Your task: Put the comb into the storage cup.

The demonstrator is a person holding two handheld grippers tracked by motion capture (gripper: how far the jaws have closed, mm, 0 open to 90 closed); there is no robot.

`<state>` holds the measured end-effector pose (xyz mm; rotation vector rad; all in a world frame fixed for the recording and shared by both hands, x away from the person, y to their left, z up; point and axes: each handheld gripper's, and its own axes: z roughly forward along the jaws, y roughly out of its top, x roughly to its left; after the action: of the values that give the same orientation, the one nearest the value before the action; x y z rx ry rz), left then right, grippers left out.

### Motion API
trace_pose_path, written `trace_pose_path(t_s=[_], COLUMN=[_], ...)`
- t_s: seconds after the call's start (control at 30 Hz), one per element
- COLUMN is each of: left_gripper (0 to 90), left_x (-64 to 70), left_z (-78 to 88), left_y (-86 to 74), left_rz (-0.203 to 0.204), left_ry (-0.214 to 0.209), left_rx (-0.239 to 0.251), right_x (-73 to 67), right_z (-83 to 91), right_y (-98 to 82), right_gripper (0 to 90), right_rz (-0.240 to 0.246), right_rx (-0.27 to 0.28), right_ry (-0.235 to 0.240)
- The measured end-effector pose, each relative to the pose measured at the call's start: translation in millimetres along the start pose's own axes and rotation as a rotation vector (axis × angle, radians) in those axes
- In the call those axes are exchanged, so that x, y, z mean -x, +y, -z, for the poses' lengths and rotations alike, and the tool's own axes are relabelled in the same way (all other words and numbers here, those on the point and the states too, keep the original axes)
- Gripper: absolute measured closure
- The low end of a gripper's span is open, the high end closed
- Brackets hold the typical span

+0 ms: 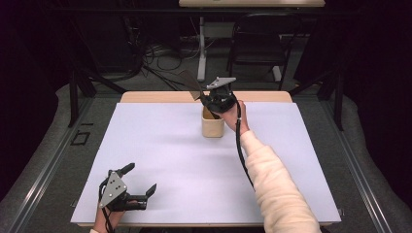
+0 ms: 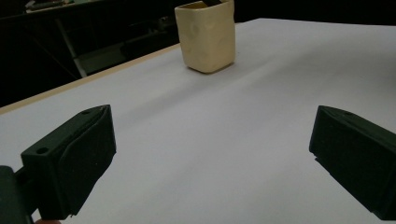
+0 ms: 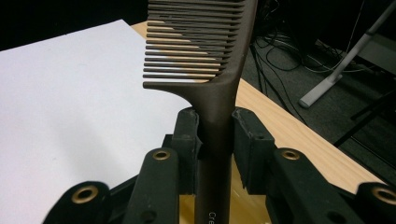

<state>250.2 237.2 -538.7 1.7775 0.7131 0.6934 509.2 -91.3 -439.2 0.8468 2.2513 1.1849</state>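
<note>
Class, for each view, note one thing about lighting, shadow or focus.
High view: the white table is brightly lit, the room behind dark. Left gripper view: the cup casts a soft shadow and the near jaws look blurred. Right gripper view: the comb is sharp, the floor cables behind soft.

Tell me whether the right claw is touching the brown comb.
Touching. The right gripper view shows the right claw with both black jaws pressed against the handle of the brown comb, no gap on either side.
</note>
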Motion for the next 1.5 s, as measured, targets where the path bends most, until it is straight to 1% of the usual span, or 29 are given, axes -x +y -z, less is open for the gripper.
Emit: trace_pose_path(t_s=[0.3, 0.43, 1.07, 1.13, 1.27, 1.37, 1.43, 1.47, 1.5], left_gripper=[0.6, 0.6, 0.7, 0.7, 0.7, 0.7, 0.7, 0.7, 0.7], left_x=[0.3, 0.1, 0.3, 0.2, 0.3, 0.5, 0.4, 0.3, 0.3], left_z=[0.0, 0.0, -0.2, -0.1, 0.1, 0.1, 0.2, 0.1, -0.1], left_y=[0.2, 0.2, 0.2, 0.2, 0.2, 0.3, 0.4, 0.4, 0.3], left_rz=[-0.002, -0.003, -0.002, -0.002, -0.004, -0.003, -0.003, -0.004, -0.002], left_ry=[0.000, 0.000, 0.002, 0.002, 0.001, 0.002, 0.003, 0.002, 0.000], left_rx=[0.002, 0.002, 0.000, 0.000, 0.001, 0.003, 0.003, 0.002, 0.003], right_x=[-2.0, -2.1, -2.3, -2.8, -3.5, -3.9, -5.2, -5.2, -5.6], right_z=[-3.6, -4.9, -9.0, -9.3, -9.8, -10.3, -9.3, -9.3, -8.0], right_y=[-3.0, -3.8, -9.7, -10.2, -11.8, -14.3, -16.5, -16.5, -16.5], right_gripper=[71.9, 71.9, 71.6, 71.5, 71.4, 71.1, 60.3, 60.3, 56.0], right_rz=[0.001, -0.003, -0.001, -0.002, -0.002, -0.010, -0.023, -0.023, -0.020], right_rx=[-0.022, -0.024, -0.048, -0.062, -0.073, -0.106, -0.130, -0.130, -0.141], right_ry=[0.006, 0.008, 0.000, -0.001, -0.005, -0.007, -0.005, -0.005, -0.005])
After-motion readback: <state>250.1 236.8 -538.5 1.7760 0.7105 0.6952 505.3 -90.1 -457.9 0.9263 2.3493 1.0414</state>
